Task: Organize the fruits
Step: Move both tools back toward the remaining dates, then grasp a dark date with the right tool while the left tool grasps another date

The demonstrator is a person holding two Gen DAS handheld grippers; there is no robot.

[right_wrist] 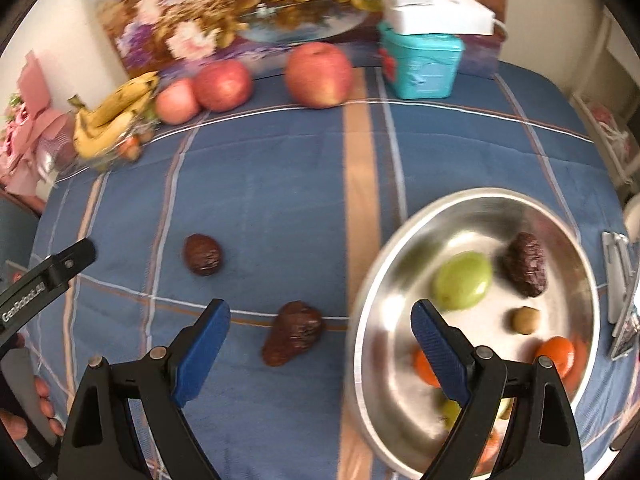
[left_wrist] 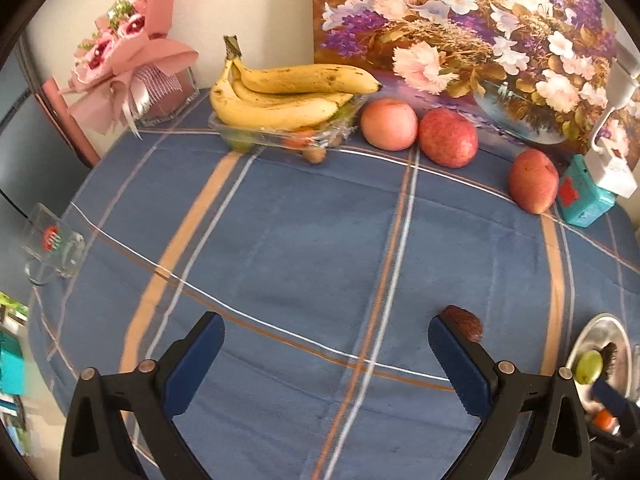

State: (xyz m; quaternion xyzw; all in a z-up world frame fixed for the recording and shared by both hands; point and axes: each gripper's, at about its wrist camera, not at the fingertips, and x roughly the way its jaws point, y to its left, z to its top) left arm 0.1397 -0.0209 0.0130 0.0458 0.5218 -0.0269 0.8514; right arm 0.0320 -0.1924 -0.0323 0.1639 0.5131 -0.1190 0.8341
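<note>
Two wrinkled dark-brown dried fruits (right_wrist: 202, 254) (right_wrist: 293, 332) on the blue plaid cloth of the worktop (right_wrist: 280, 184), at nine o'clock of the round shiny steel bowl (right_wrist: 372, 280). In the bowl: one more wrinkled brown fruit (right_wrist: 525, 264), one smooth green fruit (right_wrist: 463, 280), one small tan ball (right_wrist: 525, 320), two orange fruits (right_wrist: 558, 354). At twelve o'clock: three red apples (right_wrist: 319, 74), one bunch of yellow bananas (right_wrist: 112, 120). Left claw (left_wrist: 326, 364) released, empty, "GenRobot.AI" printed along its side. Right claw (right_wrist: 320, 348) released, empty.

Checked cloth (right_wrist: 280, 200) — bowl (right_wrist: 400, 240), apples (right_wrist: 319, 75), dates (right_wrist: 203, 254)
</note>
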